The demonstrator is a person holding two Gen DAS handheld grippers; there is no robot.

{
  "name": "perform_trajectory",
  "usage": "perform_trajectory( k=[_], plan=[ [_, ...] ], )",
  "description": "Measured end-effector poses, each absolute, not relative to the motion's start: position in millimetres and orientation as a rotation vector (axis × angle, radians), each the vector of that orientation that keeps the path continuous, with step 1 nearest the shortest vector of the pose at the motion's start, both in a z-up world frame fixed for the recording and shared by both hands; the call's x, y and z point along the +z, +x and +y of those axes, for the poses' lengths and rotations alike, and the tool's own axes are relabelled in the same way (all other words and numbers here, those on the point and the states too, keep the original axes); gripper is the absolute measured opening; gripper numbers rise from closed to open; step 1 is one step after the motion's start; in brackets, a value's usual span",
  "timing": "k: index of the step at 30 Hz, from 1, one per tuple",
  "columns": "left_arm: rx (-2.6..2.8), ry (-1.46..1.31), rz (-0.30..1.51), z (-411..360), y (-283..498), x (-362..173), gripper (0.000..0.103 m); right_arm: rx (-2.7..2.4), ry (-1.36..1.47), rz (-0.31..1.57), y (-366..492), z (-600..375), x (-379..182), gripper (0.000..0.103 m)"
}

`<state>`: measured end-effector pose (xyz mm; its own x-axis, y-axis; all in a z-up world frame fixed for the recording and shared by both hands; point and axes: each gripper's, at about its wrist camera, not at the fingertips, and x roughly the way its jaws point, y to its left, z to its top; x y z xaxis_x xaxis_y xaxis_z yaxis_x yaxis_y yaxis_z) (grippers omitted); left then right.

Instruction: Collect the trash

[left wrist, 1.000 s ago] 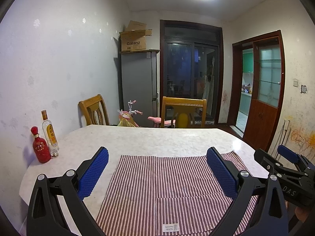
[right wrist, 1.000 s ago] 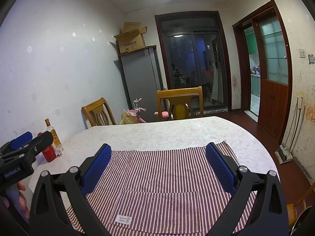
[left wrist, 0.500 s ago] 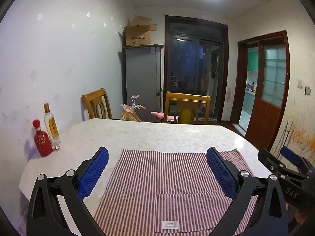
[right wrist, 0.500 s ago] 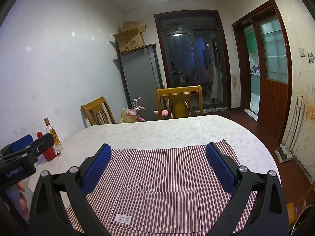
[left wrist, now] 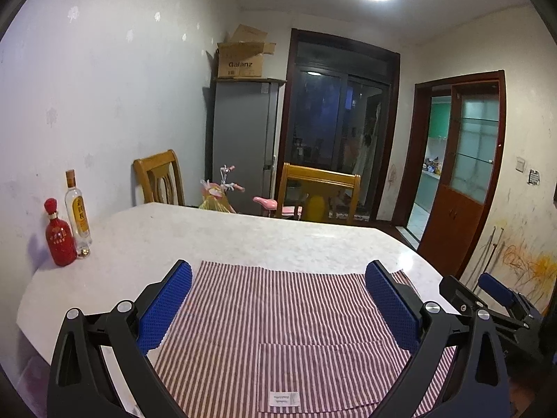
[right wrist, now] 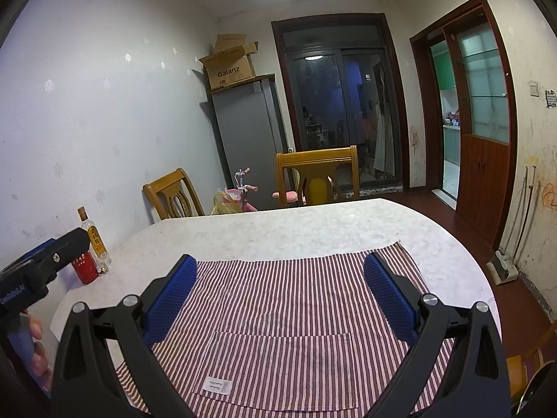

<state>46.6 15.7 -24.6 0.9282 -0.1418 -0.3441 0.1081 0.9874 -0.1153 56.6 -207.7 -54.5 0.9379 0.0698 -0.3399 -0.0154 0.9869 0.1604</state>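
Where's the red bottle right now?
The red bottle stands at the table's far-left edge by the wall, right beside the clear bottle, well left of the striped cloth in both views.

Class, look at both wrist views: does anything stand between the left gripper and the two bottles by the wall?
Nothing visible does. The left gripper, open, hangs over the striped cloth; the red bottle and clear bottle stand to its left, with only bare table between them.
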Motion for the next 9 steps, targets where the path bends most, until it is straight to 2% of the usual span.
perform_trajectory(
  k=[9],
  plan=[
    [-0.131,-0.1,0.399,16.2,52.0,-26.1,0.097,0.043,0.16,0.352,56.6,-207.3,-55.7,0.096]
  ],
)
